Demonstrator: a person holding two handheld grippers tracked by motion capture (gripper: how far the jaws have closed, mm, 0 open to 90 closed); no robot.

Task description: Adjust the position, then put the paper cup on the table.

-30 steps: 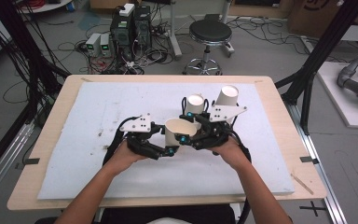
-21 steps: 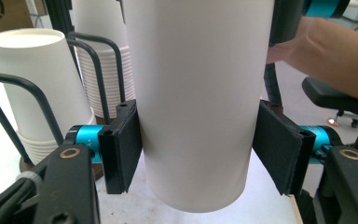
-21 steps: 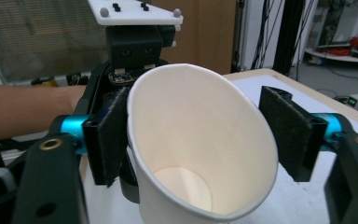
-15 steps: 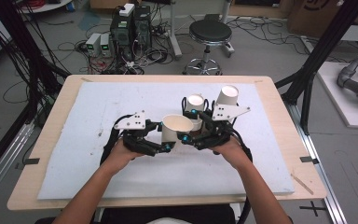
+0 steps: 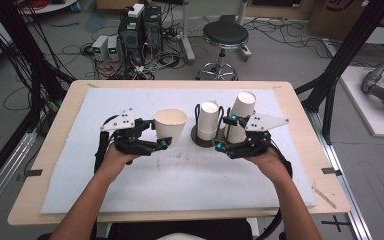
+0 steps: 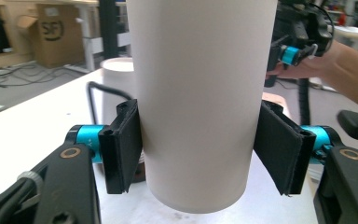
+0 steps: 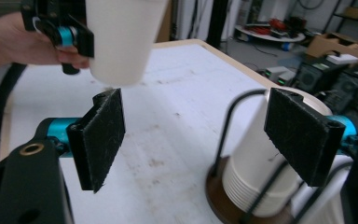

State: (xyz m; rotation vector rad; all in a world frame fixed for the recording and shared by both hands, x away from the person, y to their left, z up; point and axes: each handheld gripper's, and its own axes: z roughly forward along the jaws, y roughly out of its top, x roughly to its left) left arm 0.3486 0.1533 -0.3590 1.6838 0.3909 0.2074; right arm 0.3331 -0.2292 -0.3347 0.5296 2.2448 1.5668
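The left claw [image 5: 166, 136] has drawn clear of the right claw [image 5: 226, 131] with the cup [image 5: 170, 126] clamped upright—the right's jaws, just opened, now stand apart and empty beside the stack [image 5: 209, 120]—handover done.

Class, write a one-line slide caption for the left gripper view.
Left gripper clamps a white paper cup above the table.
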